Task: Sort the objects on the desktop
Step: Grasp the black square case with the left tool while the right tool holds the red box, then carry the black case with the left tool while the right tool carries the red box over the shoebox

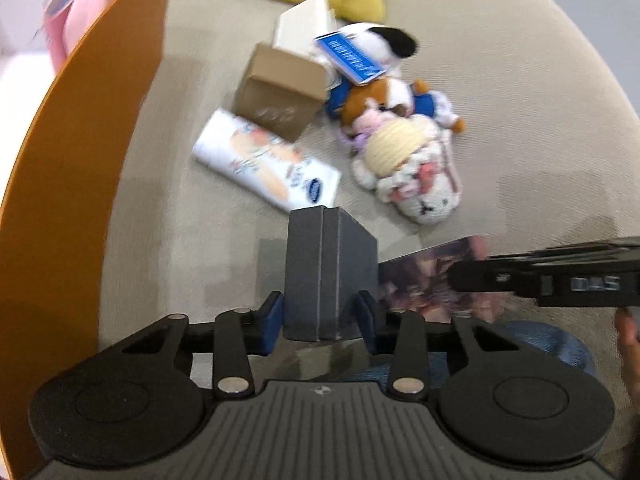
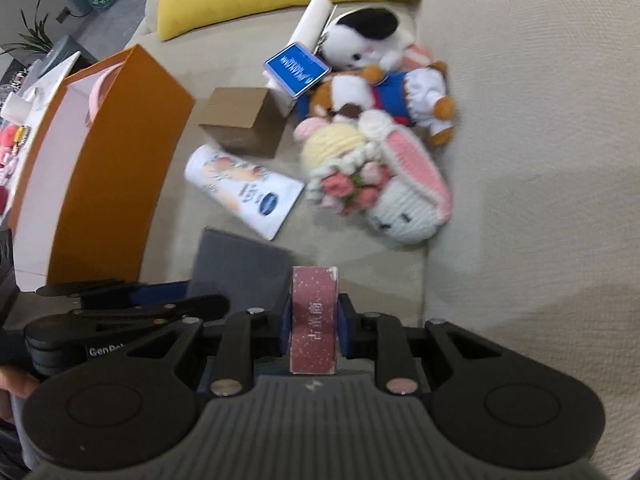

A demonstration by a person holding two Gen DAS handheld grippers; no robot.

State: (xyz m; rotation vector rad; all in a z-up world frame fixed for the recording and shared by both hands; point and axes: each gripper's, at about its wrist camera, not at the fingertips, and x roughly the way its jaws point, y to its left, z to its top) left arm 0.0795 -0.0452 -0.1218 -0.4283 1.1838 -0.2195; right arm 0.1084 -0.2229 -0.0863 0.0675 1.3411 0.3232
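Beige sofa (image 2: 520,160); left gripper (image 2: 132,300) reads "GenRo"

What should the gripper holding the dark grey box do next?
Probably carry it left toward the orange bag. The left gripper already has the dark grey box between its pads, and that open bag stands right beside it, while other things lie unsorted on the cushion.

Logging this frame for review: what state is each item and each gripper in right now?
left gripper: closed on the dark grey box, held upright.
right gripper: closed on the pink patterned box.
orange paper bag: standing, top open.
brown cardboard box: closed, on the cushion.
white tube: lying flat.
crochet bunny: lying on its side.
blue card: resting on the pile.
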